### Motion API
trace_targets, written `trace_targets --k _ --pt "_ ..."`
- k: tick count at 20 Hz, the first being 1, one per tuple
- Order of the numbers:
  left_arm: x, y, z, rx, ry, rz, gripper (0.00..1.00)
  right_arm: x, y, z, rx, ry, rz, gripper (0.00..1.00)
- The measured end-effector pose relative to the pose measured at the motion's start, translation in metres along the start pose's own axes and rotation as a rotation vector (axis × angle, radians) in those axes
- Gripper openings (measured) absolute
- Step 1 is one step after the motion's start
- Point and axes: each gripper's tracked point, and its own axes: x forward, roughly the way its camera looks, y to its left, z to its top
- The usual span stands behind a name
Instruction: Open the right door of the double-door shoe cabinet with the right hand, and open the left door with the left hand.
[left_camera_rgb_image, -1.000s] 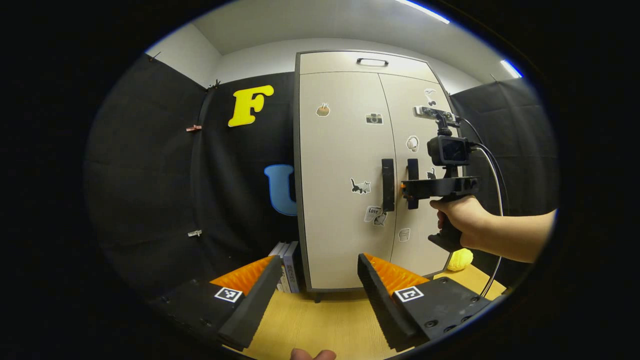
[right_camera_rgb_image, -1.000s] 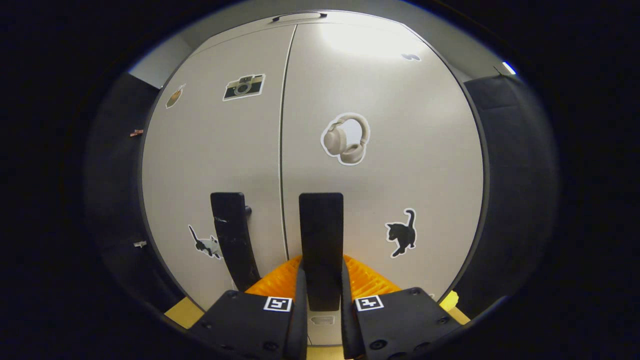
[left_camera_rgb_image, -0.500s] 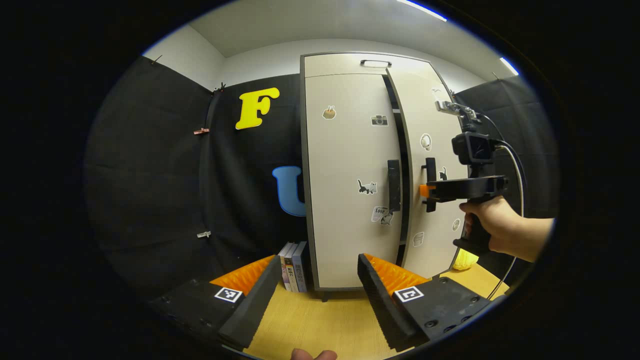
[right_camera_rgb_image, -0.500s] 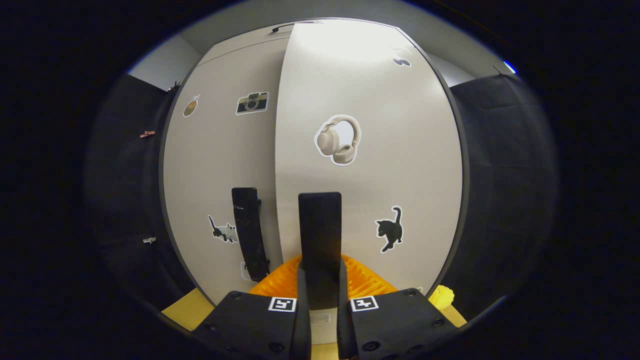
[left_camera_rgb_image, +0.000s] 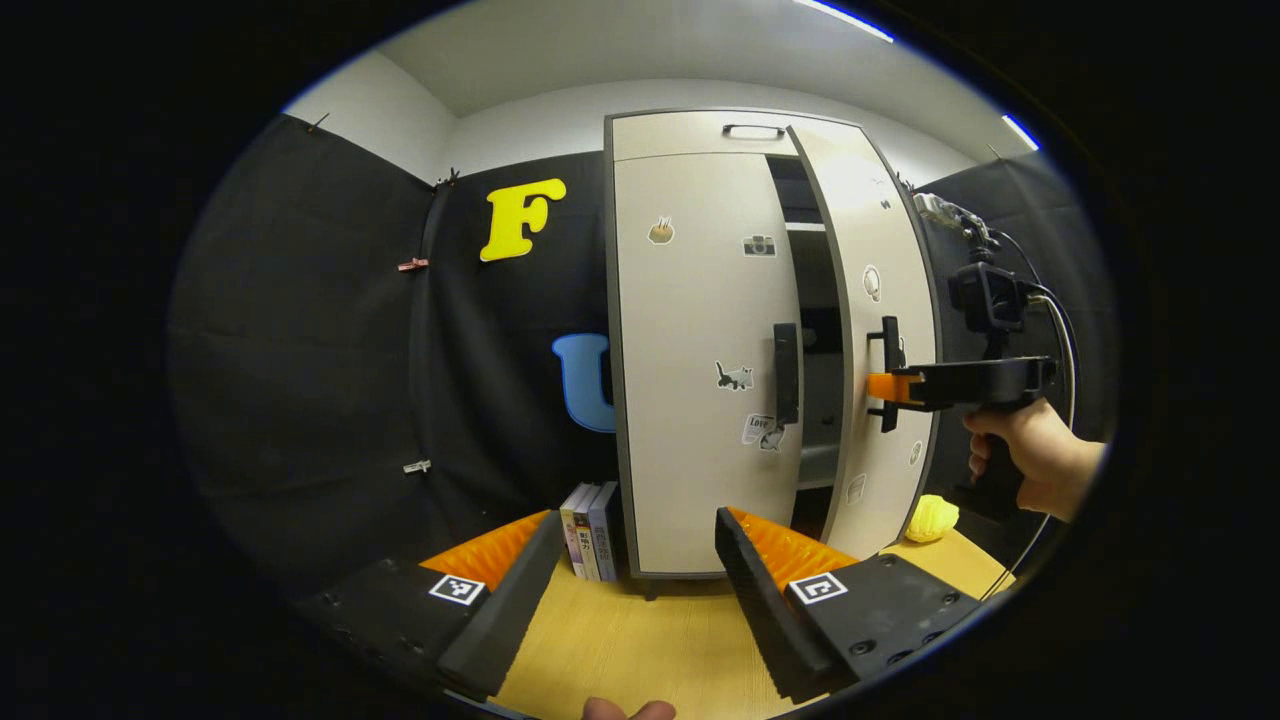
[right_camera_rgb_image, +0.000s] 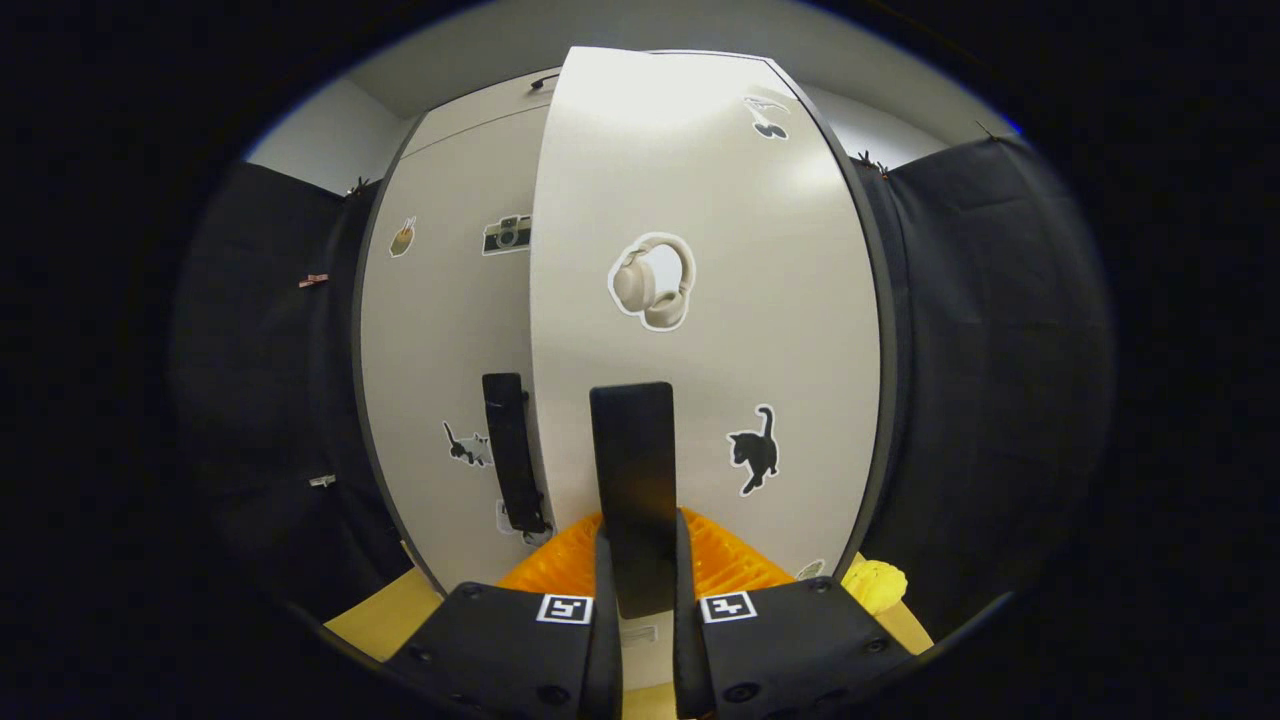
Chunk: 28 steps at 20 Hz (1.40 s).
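Handle (right_camera_rgb_image: 632, 495) of the right door (right_camera_rgb_image: 700, 200) sits clenched between the fingers of my right gripper (right_camera_rgb_image: 637, 590), taken low on the bar so the door can be drawn outward about its far hinge. In the left gripper view that door (left_camera_rgb_image: 880, 250) stands partly swung out, a dark gap with shelf edges showing between it and the left door (left_camera_rgb_image: 695, 350), which lies flush in the shoe cabinet (left_camera_rgb_image: 700, 130). I judge the right half under way, not finished. My left gripper (left_camera_rgb_image: 635, 590) hangs well back over the counter (left_camera_rgb_image: 640, 640) with its fingers spread wide and holding nothing, aimed roughly at the left door's handle (left_camera_rgb_image: 786, 373), probably waiting its turn. Books (left_camera_rgb_image: 590, 530) stand just beside the cabinet's foot; something yellow (right_camera_rgb_image: 873, 585), perhaps a soft toy, lies near the other corner.
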Motion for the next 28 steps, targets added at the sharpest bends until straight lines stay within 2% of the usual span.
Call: trace_targets --k 4,5,7,23,28 --pt "-0.009 -0.005 0.002 0.000 0.001 0.003 0.95 -0.003 -0.006 0.001 0.014 0.002 0.019 0.24" --pt "-0.011 -0.006 0.001 0.000 0.000 0.003 0.95 -0.007 -0.006 0.002 0.029 0.007 0.034 0.17" --pt "-0.013 -0.010 0.001 -0.002 0.000 0.001 0.95 -0.010 -0.007 0.002 0.031 0.015 0.047 0.17" --pt "-0.014 -0.058 0.001 0.009 0.010 -0.046 0.95 -0.036 -0.039 0.006 0.066 0.008 0.030 0.17" --pt "-0.007 -0.077 0.004 0.003 0.003 -0.073 0.95 -0.038 -0.055 0.004 0.070 0.023 -0.011 0.16"
